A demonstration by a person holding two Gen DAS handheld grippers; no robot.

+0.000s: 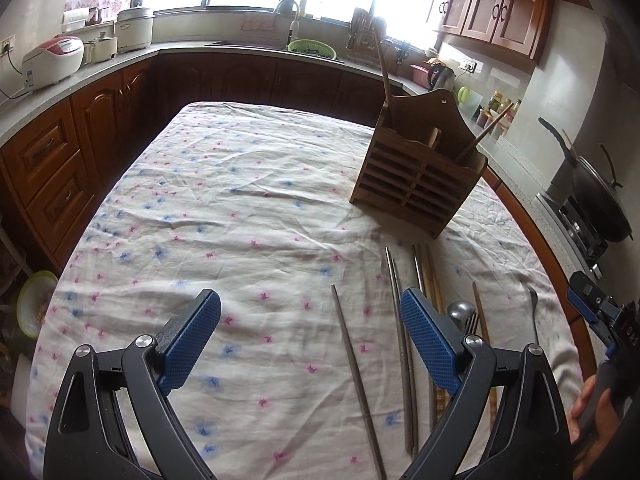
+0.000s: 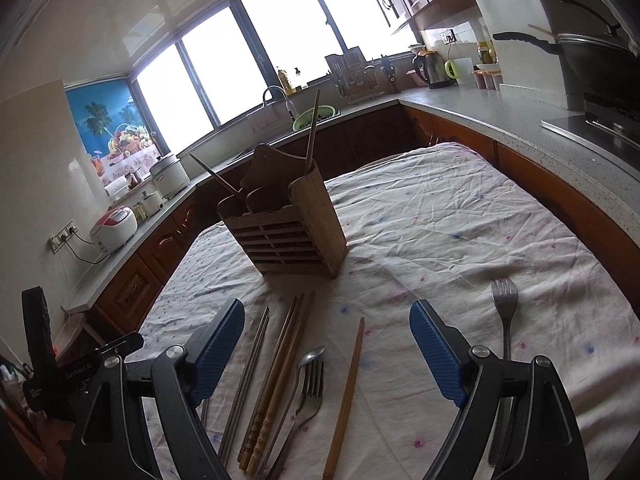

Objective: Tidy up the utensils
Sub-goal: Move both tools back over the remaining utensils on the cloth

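**Both tongs apart above the loose utensils**

The left tongs [image 1: 310, 320] hover over the cloth-covered desk [image 1: 240, 200] with their blue pads spread wide and nothing between them; a single metal chopstick [image 1: 356, 372] lies under the gap, and a metal pair [image 1: 402, 340] runs beside the right pad. The right tongs [image 2: 328, 332] are also apart and empty; under their gap lie wooden chopsticks [image 2: 276, 384], a spoon [image 2: 310, 360] and fork [image 2: 314, 384] side by side, and a lone wooden chopstick [image 2: 348, 392]; a second fork [image 2: 505, 308] lies just outside the right pad. The wooden utensil holder [image 2: 288, 232] stands upright ahead of both tongs, past the loose pieces, with two sticks leaning inside it.
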